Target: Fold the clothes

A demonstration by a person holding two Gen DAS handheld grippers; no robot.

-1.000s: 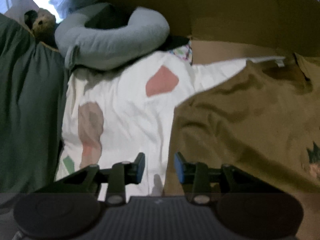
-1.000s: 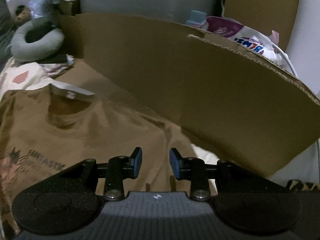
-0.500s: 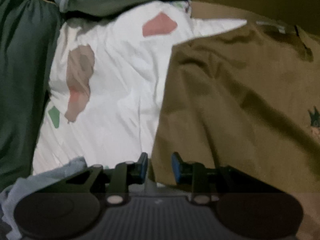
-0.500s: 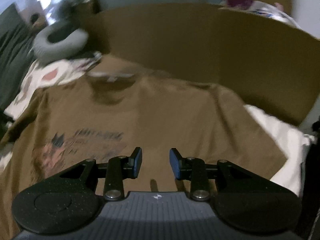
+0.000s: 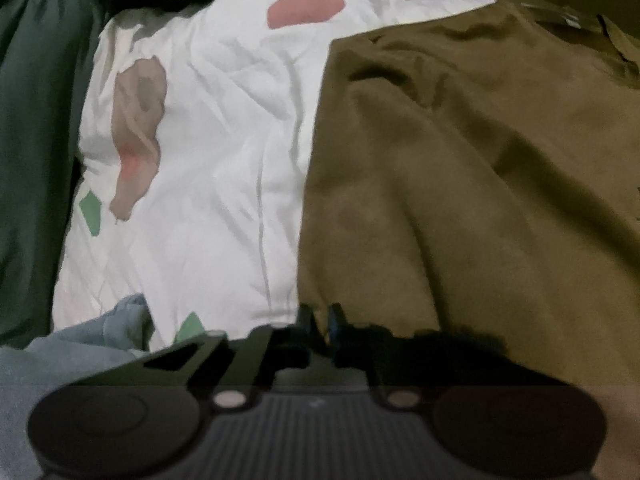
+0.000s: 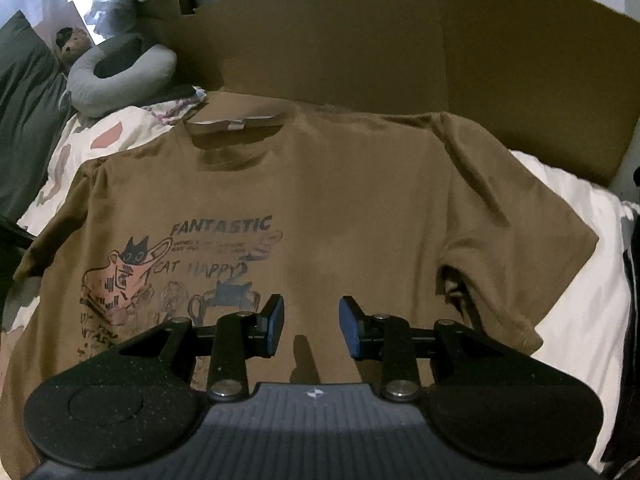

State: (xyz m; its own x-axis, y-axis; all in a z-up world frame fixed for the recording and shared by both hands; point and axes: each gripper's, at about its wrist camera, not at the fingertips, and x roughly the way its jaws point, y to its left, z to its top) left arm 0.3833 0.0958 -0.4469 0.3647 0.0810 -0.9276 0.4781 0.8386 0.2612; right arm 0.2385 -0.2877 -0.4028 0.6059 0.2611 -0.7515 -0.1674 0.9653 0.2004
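Softly spread flat on white bedding [image 5: 208,168]: brown T-shirt [image 6: 352,208], light, limp, best pinched at edges. Left gripper [image 5: 319,320] clamped on its side edge; right gripper [image 6: 311,326] parted, empty.

Brown T-shirt [image 6: 340,200] on white duvet [image 5: 208,160]

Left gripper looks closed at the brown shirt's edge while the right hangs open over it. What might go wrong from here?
1. The left gripper may have pinched the white quilt along with the brown T-shirt; the pinch itself is dark.
2. The right gripper holds nothing, so a one-sided lift could skew the shirt.
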